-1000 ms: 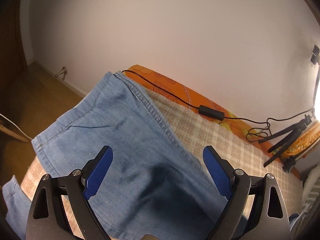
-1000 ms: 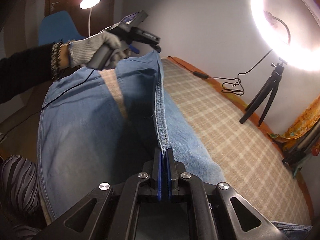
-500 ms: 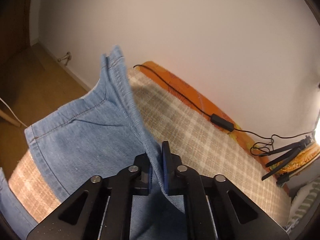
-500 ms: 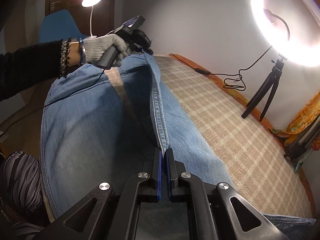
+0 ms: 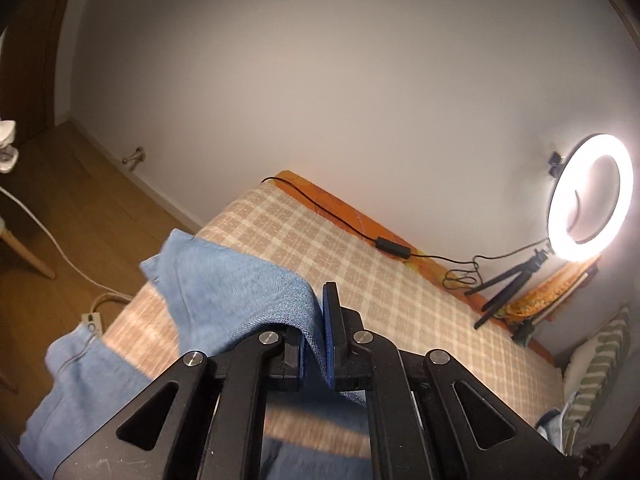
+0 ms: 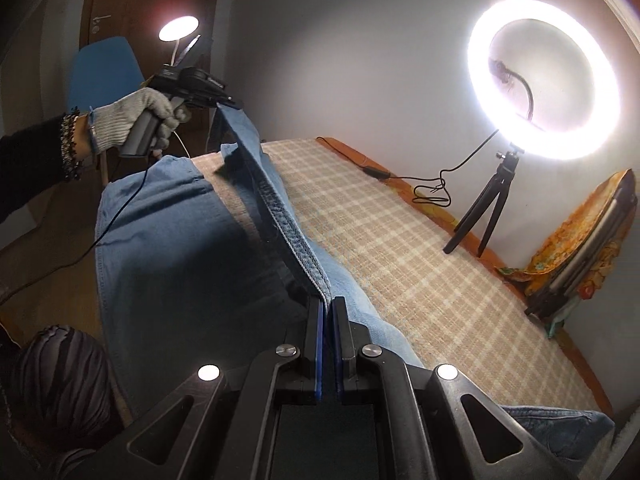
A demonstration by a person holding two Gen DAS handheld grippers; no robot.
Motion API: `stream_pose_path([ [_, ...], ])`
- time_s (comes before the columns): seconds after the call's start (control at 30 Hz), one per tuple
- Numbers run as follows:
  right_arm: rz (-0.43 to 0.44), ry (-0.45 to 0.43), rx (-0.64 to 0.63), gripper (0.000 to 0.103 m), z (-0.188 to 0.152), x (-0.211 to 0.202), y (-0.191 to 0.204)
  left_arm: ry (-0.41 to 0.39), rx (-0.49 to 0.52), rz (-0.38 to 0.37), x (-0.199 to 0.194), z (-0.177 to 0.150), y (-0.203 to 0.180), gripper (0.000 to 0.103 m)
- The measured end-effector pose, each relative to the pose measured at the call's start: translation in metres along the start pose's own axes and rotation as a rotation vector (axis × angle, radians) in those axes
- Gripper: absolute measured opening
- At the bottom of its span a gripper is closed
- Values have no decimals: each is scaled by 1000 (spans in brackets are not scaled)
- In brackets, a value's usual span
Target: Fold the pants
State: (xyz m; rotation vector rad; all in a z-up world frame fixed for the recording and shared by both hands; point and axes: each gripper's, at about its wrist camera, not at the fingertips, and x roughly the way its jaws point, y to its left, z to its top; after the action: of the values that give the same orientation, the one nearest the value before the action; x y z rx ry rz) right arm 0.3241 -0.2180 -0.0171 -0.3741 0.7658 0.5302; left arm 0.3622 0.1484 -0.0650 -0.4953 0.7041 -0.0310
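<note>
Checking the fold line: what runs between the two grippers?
In the right wrist view, the jeans' seamed edge stretches taut from the right gripper to the left gripper.

The pants (image 6: 168,248) are light blue jeans. They lie spread over a bed with a checked cover (image 6: 400,248). One long edge with a thick seam is lifted up off the bed and pulled tight in a straight line. It is pinched at both ends. The rest of the cloth hangs down from that edge, and part of it drops over the side of the bed.
</note>
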Motion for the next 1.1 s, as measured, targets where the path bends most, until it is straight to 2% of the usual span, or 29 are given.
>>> stream_pose_path([
  [0.23, -3, 7, -13, 2, -10, -39, 29, -31, -5, -16, -72, -39, 25, 6],
  [0.37, -7, 27, -33, 2, -23, -54, 52, -36, -14, -21, -98, -68, 35, 6],
  [0.63, -14, 73, -2, 2, -55, -68, 80, -23, -100, -55, -118, -134, 65, 6],
  [0.8, -4, 106, 37, 2, -80, -64, 89, -19, -234, -122, -112, -162, 96, 6],
  [0.87, -9, 119, 36, 2, -87, -60, 95, -28, -276, -122, -109, -165, 104, 12],
  [0.93, -12, 130, 33, 2, -93, -58, 102, -33, -327, -112, -106, -163, 112, 28],
  [1.0, -8, 136, 41, 2, -98, -57, 102, -41, -407, -105, -104, -159, 126, 38],
  [1.1, -9, 135, 56, 2, -101, -57, 102, -69, -501, -124, -102, -152, 143, 38],
])
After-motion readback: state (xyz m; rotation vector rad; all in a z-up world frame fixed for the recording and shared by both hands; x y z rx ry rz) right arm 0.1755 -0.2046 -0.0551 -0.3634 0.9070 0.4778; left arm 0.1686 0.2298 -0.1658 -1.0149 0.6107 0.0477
